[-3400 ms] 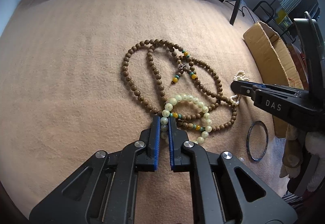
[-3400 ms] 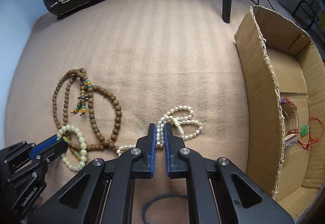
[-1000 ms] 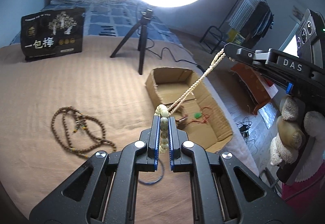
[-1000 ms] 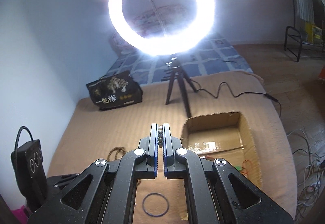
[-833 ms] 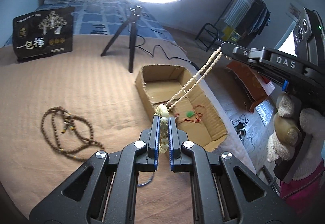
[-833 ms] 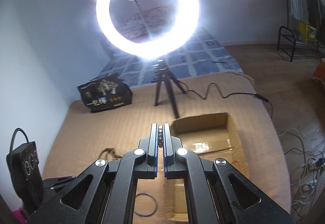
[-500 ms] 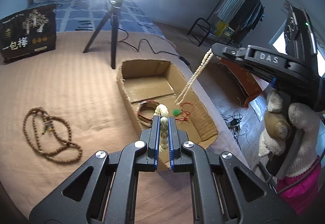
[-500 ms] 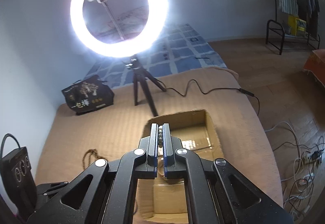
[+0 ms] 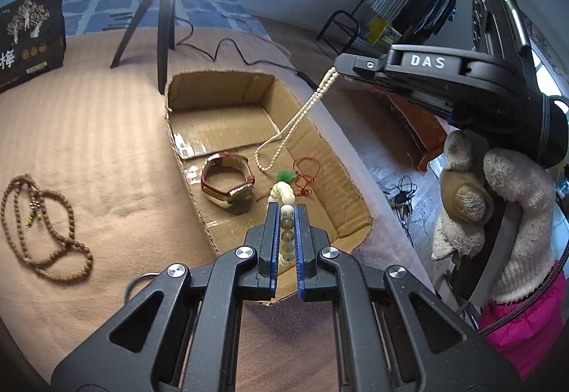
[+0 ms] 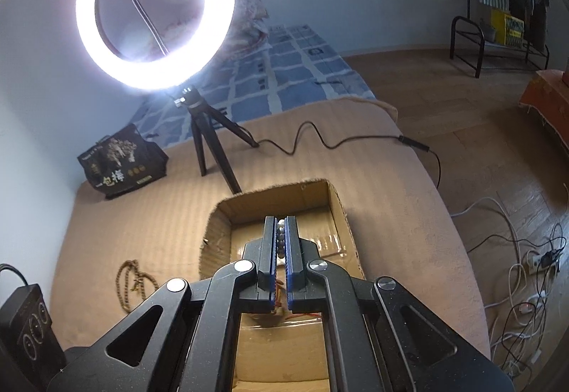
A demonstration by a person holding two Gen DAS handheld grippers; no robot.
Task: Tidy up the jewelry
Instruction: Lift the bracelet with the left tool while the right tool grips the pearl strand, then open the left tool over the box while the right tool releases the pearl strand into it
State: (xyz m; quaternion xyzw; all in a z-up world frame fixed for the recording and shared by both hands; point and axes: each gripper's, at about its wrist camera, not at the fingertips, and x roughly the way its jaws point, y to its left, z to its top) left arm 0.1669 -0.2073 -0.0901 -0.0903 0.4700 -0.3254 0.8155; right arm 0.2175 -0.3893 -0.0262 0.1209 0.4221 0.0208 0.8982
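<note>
Pale bead bracelet [image 9: 286, 214] clamped in left claw [image 9: 286, 210], pearl strand [image 9: 295, 123] pinched by right claw [image 10: 281, 226]

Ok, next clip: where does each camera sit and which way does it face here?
Left wrist: on the left gripper, angled down at the cardboard box; it grips a pale bead bracelet; right gripper and gloved hand show.
Right wrist: on the right gripper, facing the ring light; pearl necklace between its fingers.
Shared: box, tripod, brown beads.
</note>
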